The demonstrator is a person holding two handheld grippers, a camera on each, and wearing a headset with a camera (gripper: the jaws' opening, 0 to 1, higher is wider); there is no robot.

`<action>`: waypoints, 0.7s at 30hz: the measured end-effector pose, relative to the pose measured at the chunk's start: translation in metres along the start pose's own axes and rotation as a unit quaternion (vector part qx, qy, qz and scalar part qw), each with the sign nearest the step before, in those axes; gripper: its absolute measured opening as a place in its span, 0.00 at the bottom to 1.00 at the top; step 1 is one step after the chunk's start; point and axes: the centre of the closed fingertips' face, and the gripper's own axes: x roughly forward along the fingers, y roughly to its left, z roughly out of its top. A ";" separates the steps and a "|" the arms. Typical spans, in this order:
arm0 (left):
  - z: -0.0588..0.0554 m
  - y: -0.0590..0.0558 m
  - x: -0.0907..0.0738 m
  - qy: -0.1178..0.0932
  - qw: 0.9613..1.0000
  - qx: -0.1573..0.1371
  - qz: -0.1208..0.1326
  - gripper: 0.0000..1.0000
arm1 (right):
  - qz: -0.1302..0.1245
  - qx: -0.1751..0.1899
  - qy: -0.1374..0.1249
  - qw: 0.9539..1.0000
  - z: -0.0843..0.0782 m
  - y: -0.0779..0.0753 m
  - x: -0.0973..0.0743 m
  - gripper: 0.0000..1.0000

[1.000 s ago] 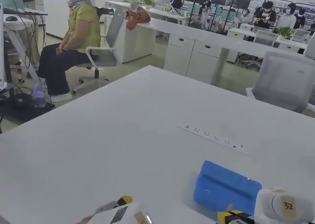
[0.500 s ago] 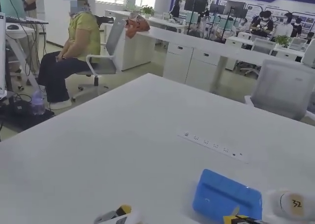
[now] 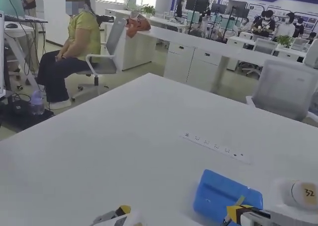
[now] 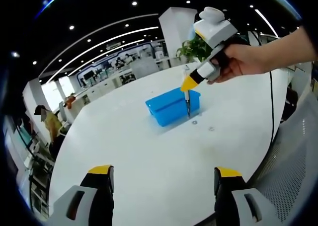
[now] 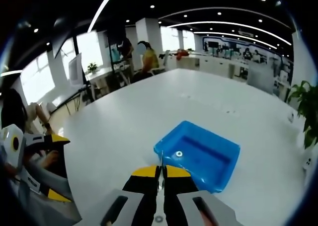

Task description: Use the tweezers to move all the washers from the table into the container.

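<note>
Here the right gripper [image 5: 160, 172] clamps its fingers on the upright tweezers [image 4: 188, 103], tip down; washers [image 4: 194, 121] lie on the desk [image 4: 149, 151] just below that tip, beside the container [image 4: 171, 104]. The left gripper [image 4: 164, 179], fingers apart, is farther off.

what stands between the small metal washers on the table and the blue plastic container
Nothing visible: the small metal washers lie on bare white table beside the blue plastic container, with only its low wall to clear.

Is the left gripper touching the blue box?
Apart. In the left gripper view, bare table lies between the left gripper and the blue container.
</note>
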 end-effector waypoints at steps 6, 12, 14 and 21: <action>0.001 0.001 -0.001 -0.003 1.000 -0.005 0.001 0.85 | 0.002 -0.016 -0.005 1.000 0.007 0.002 -0.001 0.00; 0.002 0.001 -0.001 -0.005 1.000 -0.006 0.000 0.85 | 0.000 -0.011 -0.016 1.000 0.018 -0.002 -0.003 0.00; 0.002 0.001 -0.001 -0.006 1.000 -0.008 0.000 0.86 | -0.002 -0.010 -0.019 1.000 0.021 -0.003 -0.003 0.00; 0.001 0.000 0.000 -0.003 1.000 -0.002 -0.001 0.86 | -0.008 -0.020 -0.031 0.999 0.034 -0.011 -0.001 0.00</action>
